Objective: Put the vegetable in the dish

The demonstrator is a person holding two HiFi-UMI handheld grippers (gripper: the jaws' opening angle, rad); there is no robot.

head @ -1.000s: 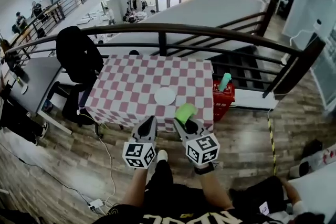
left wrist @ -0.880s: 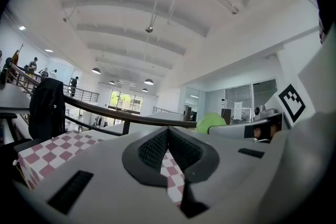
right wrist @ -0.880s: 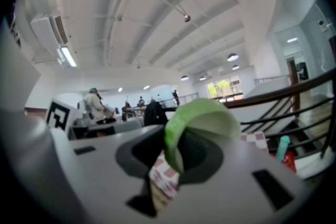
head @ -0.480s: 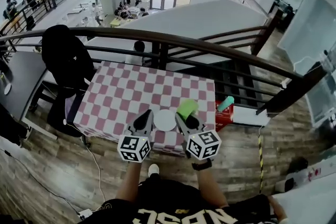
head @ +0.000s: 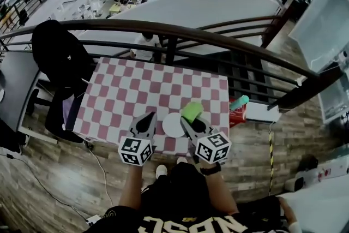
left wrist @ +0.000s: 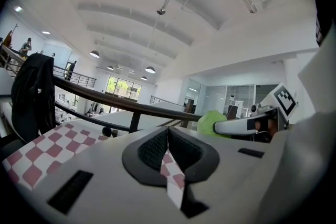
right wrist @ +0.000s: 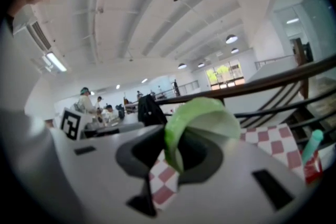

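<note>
A light green leafy vegetable [head: 192,111] [right wrist: 202,123] is held up between the jaws of my right gripper [head: 188,121], which is shut on it just right of the white round dish [head: 173,124]. The dish lies near the front edge of the red-and-white checkered table [head: 136,90]. My left gripper [head: 145,123] hovers left of the dish with its jaws shut and nothing between them [left wrist: 167,150]. In the left gripper view the vegetable [left wrist: 211,122] shows at the right, with the right gripper.
A dark curved railing [head: 180,33] runs behind the table. A black chair with a dark coat [head: 57,57] stands at the table's left. A red basket with a teal object [head: 239,103] sits on the floor to the right. Wooden floor surrounds the table.
Both grippers have come forward over the table's front edge and now flank the dish. The vegetable stays in the right gripper. The left jaws stay shut.
</note>
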